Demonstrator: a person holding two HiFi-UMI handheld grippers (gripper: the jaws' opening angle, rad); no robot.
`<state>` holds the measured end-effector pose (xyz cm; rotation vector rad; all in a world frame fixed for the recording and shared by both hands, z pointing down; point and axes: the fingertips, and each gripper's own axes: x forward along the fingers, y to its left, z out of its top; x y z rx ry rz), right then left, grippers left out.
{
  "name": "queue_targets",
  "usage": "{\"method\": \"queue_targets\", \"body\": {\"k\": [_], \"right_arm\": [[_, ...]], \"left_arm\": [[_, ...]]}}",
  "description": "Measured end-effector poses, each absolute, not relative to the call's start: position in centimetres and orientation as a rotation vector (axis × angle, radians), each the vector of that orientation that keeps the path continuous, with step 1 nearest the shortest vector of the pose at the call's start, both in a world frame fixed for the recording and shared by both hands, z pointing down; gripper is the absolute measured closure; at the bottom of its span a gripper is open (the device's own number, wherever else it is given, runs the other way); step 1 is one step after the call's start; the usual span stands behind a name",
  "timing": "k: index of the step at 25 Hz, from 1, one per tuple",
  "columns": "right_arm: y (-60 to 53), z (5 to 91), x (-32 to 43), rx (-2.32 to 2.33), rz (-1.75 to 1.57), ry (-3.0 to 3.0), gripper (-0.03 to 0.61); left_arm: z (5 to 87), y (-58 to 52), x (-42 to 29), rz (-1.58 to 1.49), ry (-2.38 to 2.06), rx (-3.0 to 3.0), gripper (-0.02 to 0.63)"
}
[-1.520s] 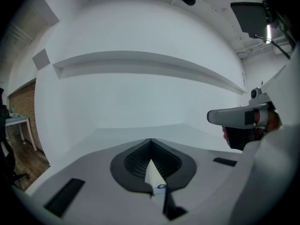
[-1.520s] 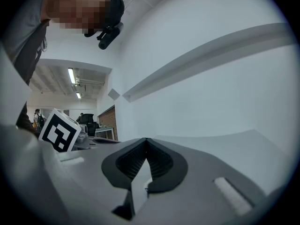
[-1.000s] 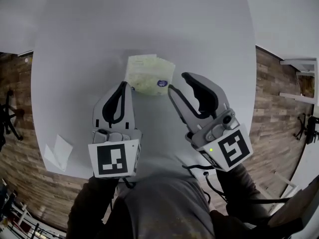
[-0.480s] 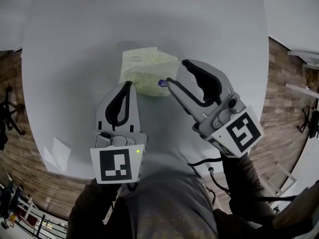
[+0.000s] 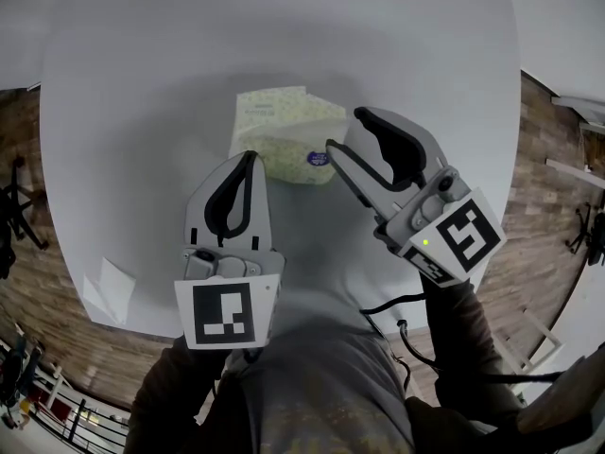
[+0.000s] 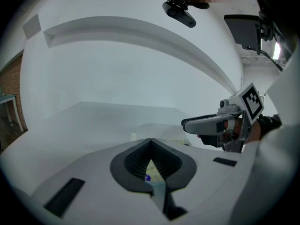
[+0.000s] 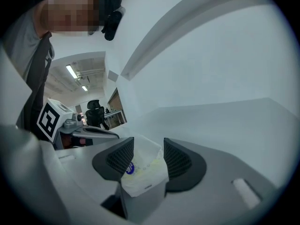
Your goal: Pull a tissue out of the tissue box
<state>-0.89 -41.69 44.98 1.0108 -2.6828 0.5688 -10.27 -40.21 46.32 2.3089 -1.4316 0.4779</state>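
The tissue pack, a soft pale green-yellow packet with a round blue sticker, lies on the white round table. My left gripper is shut and empty, with its tips just short of the pack's near edge. In the left gripper view the pack shows beyond the closed tips of my left gripper. My right gripper stands open at the pack's right corner, its jaws having just been opening. In the right gripper view the pack shows through the gap of my right gripper, and the pads do not press it.
A folded white sheet lies near the table's left front edge. Wooden floor surrounds the table, with an office chair at the left and a white rack at the right. The person's body stands at the table's near edge.
Both grippers have come down closer to the tissue pack. The right gripper has shifted to the pack's right corner with its jaws a little wider. The pack has not moved.
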Motion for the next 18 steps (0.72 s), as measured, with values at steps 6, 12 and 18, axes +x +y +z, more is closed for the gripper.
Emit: {"method": "queue_targets", "body": {"k": [6, 12, 18], "right_arm": [[-41.5, 46.2, -1.2, 0.944, 0.63, -2.684, 0.4], [-41.1, 45.9, -1.8, 0.926, 0.57, -2.698, 0.436], [-40.5, 46.0, -2.1, 0.893, 0.495, -2.655, 0.577]], "left_arm": [[47.1, -40.3, -10.1, 0.501, -1.421, 2.299, 0.615], [47.6, -40.5, -9.7, 0.512, -1.407, 2.304, 0.615], [47.9, -40.5, -9.2, 0.513, -1.39, 2.309, 0.615]]}}
